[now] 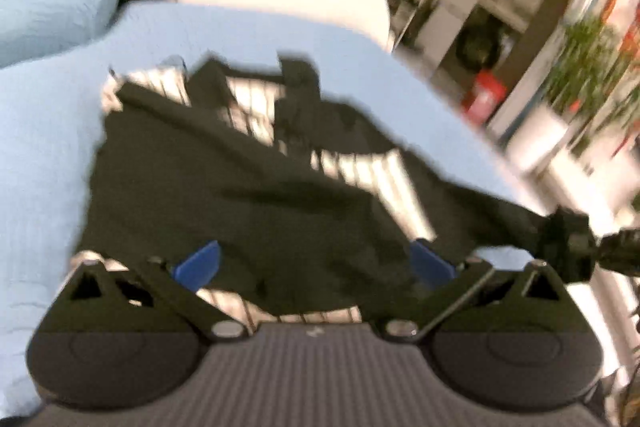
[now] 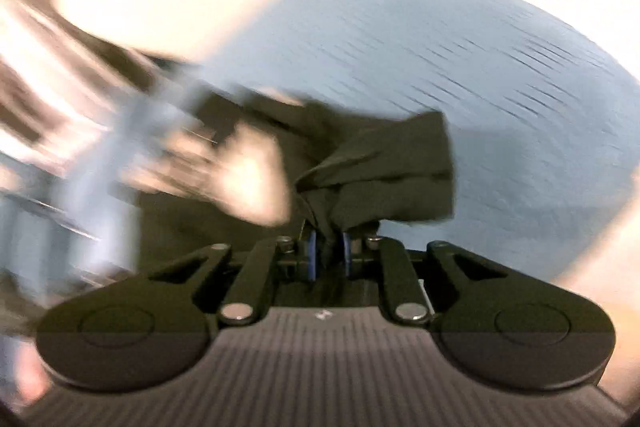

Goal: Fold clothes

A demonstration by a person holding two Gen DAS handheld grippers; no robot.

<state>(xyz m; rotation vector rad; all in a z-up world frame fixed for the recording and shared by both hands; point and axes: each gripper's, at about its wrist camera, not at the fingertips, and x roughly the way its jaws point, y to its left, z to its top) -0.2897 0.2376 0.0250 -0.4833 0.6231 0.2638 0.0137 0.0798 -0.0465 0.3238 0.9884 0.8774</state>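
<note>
Gripping a bunched fold of the dark garment [image 2: 384, 167], right gripper [image 2: 329, 255] has its jaws nearly together. Left gripper [image 1: 316, 263] is spread wide, holding nothing, over the garment lying crumpled mid-way across the light-blue bed cover [image 1: 48, 131]. Both views blurred.

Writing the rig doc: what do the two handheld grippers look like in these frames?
Both match. The left gripper and the right gripper each have a ribbed grey body with a small white mark at its front edge, two round black side housings, black linkage arms with silver pivot pins, and blue finger pads. No cables or sleeves are visible.
</note>
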